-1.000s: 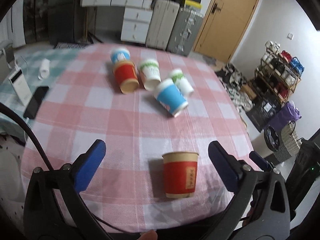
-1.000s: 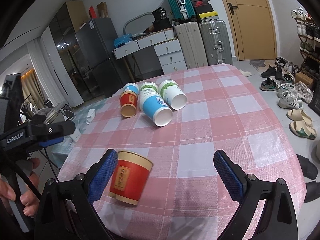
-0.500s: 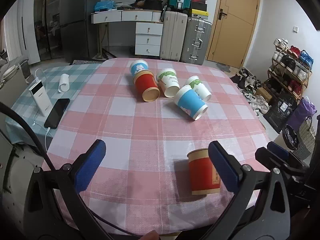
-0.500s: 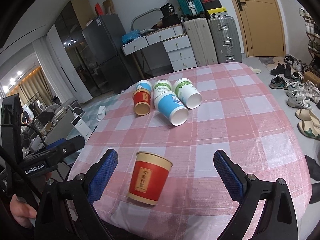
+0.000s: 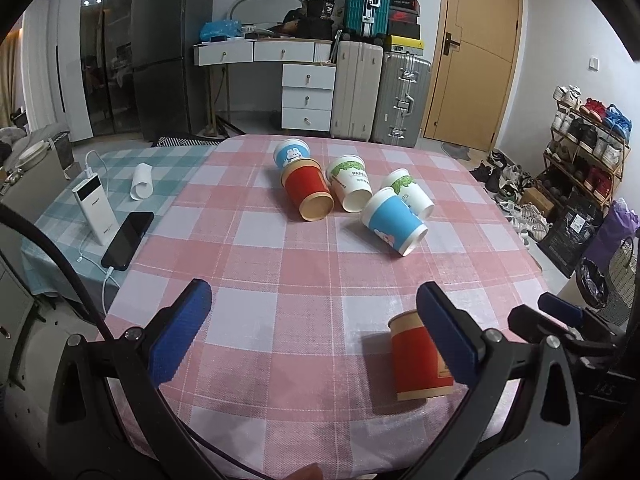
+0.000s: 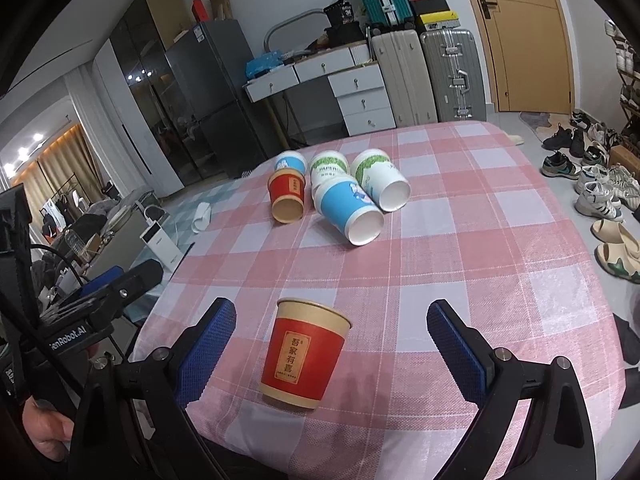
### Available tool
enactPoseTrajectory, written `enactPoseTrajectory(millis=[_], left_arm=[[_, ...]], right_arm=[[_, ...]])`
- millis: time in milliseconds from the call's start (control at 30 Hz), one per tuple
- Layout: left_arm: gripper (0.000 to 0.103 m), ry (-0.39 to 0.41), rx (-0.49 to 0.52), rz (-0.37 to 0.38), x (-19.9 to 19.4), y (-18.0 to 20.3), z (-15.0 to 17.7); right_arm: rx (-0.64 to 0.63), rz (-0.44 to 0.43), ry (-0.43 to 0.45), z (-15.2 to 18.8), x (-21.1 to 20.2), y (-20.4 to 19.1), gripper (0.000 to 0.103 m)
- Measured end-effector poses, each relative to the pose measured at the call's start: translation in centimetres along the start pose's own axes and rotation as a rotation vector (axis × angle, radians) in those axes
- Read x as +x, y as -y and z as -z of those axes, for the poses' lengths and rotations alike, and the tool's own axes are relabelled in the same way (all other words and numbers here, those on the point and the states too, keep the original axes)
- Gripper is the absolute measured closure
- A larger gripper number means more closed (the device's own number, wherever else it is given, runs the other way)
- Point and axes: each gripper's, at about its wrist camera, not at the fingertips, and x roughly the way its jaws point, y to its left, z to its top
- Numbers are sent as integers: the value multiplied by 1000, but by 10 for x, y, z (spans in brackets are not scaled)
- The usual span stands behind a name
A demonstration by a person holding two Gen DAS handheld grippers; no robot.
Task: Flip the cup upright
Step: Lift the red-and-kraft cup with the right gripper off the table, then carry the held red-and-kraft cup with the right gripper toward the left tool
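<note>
Right tool (image 6: 332,344) wide open, empty; tapered red paper cup (image 6: 303,354) upright between ribbed blue pads.

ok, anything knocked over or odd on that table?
Yes. Five paper cups lie tipped on their sides in a cluster at the far end: red, two blue, two green-print. Only the near red cup stands upright. No spills visible.

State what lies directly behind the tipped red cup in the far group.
Behind the tipped red cup a blue cup touches its base; that cup's lower part is hidden.
</note>
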Motion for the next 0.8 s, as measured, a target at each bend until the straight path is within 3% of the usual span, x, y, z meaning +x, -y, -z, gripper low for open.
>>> enactPoseTrajectory(millis=[100, 467, 800], left_arm=[[1, -8, -10, 0, 2, -4, 2], [1, -47, -30, 14, 13, -16, 10], [1, -76, -48, 21, 25, -25, 12]], right_arm=[[7, -3, -41, 1, 11, 0, 5], [132, -85, -324, 2, 84, 11, 5], [148, -97, -438, -6, 121, -2, 6]])
